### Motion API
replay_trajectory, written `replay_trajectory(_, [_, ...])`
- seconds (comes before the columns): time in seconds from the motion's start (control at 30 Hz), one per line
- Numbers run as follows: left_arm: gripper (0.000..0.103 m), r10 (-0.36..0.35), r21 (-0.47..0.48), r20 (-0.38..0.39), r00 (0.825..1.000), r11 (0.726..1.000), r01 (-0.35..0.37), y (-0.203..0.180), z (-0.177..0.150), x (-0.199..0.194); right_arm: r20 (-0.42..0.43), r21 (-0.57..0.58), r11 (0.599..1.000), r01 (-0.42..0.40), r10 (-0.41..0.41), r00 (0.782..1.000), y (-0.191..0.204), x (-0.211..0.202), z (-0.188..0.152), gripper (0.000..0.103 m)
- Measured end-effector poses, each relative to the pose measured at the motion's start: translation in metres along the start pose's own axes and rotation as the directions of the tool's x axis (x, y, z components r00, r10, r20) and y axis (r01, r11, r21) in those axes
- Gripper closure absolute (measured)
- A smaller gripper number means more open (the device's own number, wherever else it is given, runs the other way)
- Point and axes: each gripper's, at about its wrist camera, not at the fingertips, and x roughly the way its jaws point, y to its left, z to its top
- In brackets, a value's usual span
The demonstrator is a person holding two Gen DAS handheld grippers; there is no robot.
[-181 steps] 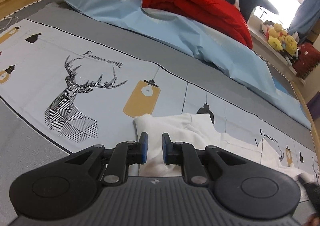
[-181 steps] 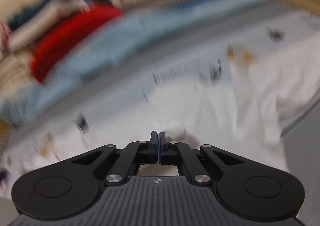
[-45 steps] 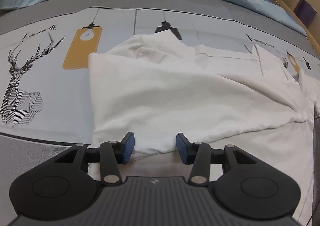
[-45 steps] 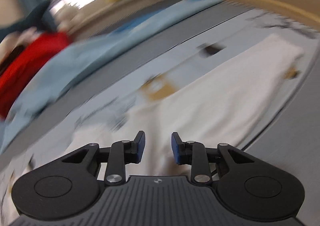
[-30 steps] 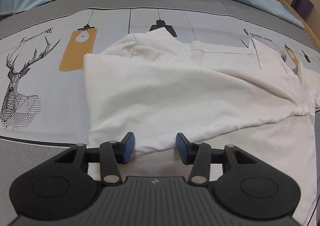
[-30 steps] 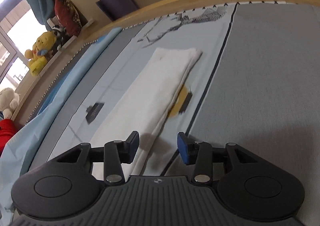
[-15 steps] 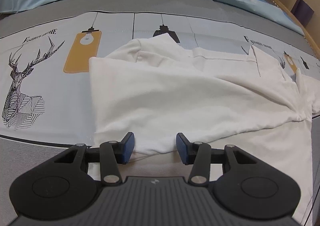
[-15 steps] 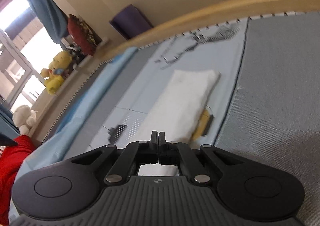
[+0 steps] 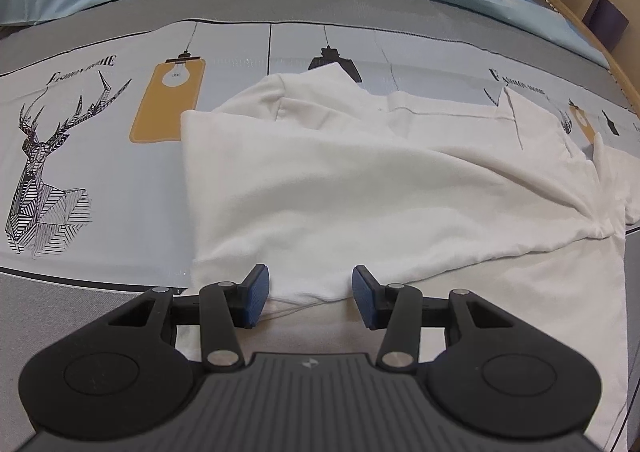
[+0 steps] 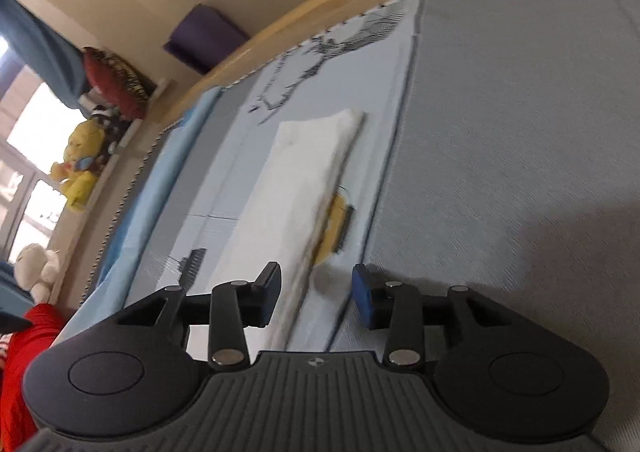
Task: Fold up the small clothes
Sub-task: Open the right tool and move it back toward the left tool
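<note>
Right gripper (image 10: 315,296) now open, was shut half a second ago: grip on shirt (image 9: 360,192) released. Left gripper (image 9: 310,296) open, unchanged, at folded edge. Shirt mid-bed (image 9: 120,180), part-folded; next fold pending.

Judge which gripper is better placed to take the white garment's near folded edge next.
Left. The left gripper is open with the white garment edge lying between its fingers; the right gripper, also open, sits at the garment's far narrow end.
</note>
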Motion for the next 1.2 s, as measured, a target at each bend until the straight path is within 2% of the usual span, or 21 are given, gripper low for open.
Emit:
replay_trajectory(0.17, [0.052,0.003,0.023,-0.009,1.000,1.000,-0.003,-0.006,-0.002,0.005,-0.020,-0.050,0.996,-0.068,0.067,0.998,0.003,0.022,0.004,0.062])
replay_trajectory(0.2, [0.052,0.004,0.025,-0.010,1.000,1.000,-0.003,-0.007,-0.002,0.005,-0.021,-0.057,0.996,-0.075,0.074,0.997,0.005,0.024,0.004,0.073])
replay_trajectory(0.23, [0.052,0.004,0.026,-0.010,1.000,1.000,-0.004,-0.006,-0.002,0.005,-0.022,-0.061,0.995,-0.075,0.074,0.997,0.005,0.026,0.005,0.097])
replay_trajectory(0.3, [0.052,0.004,0.022,-0.009,1.000,1.000,-0.004,-0.004,-0.002,0.005,-0.032,-0.045,0.997,-0.064,0.062,0.998,0.004,0.030,0.006,0.099])
replay_trajectory(0.37, [0.052,0.003,0.009,-0.005,1.000,1.000,-0.003,-0.001,-0.001,0.003,-0.004,-0.060,0.997,-0.049,0.049,0.999,0.007,0.024,0.004,0.099])
replay_trajectory(0.47, [0.052,-0.002,-0.025,0.011,1.000,1.000,0.003,0.007,0.002,-0.002,0.066,-0.173,0.984,-0.030,0.042,0.997,0.034,0.005,-0.002,0.100])
replay_trajectory(0.57, [0.052,-0.004,-0.065,0.032,0.999,0.998,0.006,0.016,0.005,-0.011,0.127,-0.354,0.934,-0.049,0.100,0.987,0.088,-0.027,-0.020,0.100])
replay_trajectory(0.63, [0.052,-0.004,-0.106,0.046,0.999,0.994,0.009,0.025,0.009,-0.016,0.113,-0.479,0.868,-0.130,0.208,0.972,0.133,-0.058,-0.047,0.100])
replay_trajectory(0.7, [0.052,-0.003,-0.150,0.061,0.998,0.989,0.012,0.035,0.012,-0.022,0.020,-0.594,0.757,-0.274,0.354,0.935,0.182,-0.095,-0.090,0.100])
replay_trajectory(0.77, [0.052,-0.002,-0.182,0.076,0.997,0.983,0.016,0.043,0.015,-0.028,-0.114,-0.669,0.612,-0.421,0.476,0.872,0.223,-0.135,-0.145,0.100])
replay_trajectory(0.83, [0.052,0.000,-0.201,0.092,0.996,0.979,0.018,0.051,0.017,-0.034,-0.271,-0.671,0.478,-0.566,0.553,0.788,0.249,-0.169,-0.199,0.099])
replay_trajectory(0.87, [0.052,0.002,-0.212,0.096,0.995,0.977,0.019,0.054,0.018,-0.036,-0.357,-0.647,0.425,-0.633,0.564,0.744,0.257,-0.180,-0.225,0.098])
replay_trajectory(0.9, [0.052,0.001,-0.224,0.097,0.995,0.974,0.020,0.058,0.019,-0.037,-0.450,-0.612,0.380,-0.694,0.554,0.700,0.263,-0.187,-0.248,0.097])
replay_trajectory(0.93, [0.052,0.000,-0.239,0.097,0.995,0.971,0.023,0.061,0.019,-0.038,-0.552,-0.558,0.355,-0.750,0.517,0.655,0.265,-0.189,-0.272,0.092])
replay_trajectory(1.0, [0.052,-0.008,-0.267,0.095,0.995,0.963,0.034,0.066,0.018,-0.039,-0.708,-0.467,0.385,-0.796,0.377,0.597,0.260,-0.184,-0.312,0.084])
replay_trajectory(1.03, [0.052,-0.018,-0.277,0.095,0.995,0.960,0.044,0.068,0.018,-0.039,-0.754,-0.464,0.405,-0.788,0.287,0.591,0.255,-0.182,-0.326,0.084])
replay_trajectory(1.07, [0.052,-0.030,-0.285,0.097,0.995,0.957,0.057,0.068,0.018,-0.039,-0.758,-0.497,0.425,-0.757,0.212,0.617,0.250,-0.183,-0.335,0.084])
replay_trajectory(1.1, [0.052,-0.042,-0.292,0.100,0.994,0.954,0.069,0.068,0.018,-0.038,-0.739,-0.534,0.451,-0.715,0.161,0.654,0.244,-0.184,-0.337,0.084])
replay_trajectory(1.13, [0.053,-0.051,-0.297,0.104,0.993,0.952,0.080,0.068,0.018,-0.037,-0.721,-0.552,0.492,-0.673,0.123,0.682,0.237,-0.184,-0.334,0.084])
replay_trajectory(1.2, [0.053,-0.073,-0.313,0.124,0.990,0.943,0.109,0.065,0.019,-0.035,-0.703,-0.550,0.576,-0.606,0.074,0.708,0.227,-0.181,-0.322,0.084])
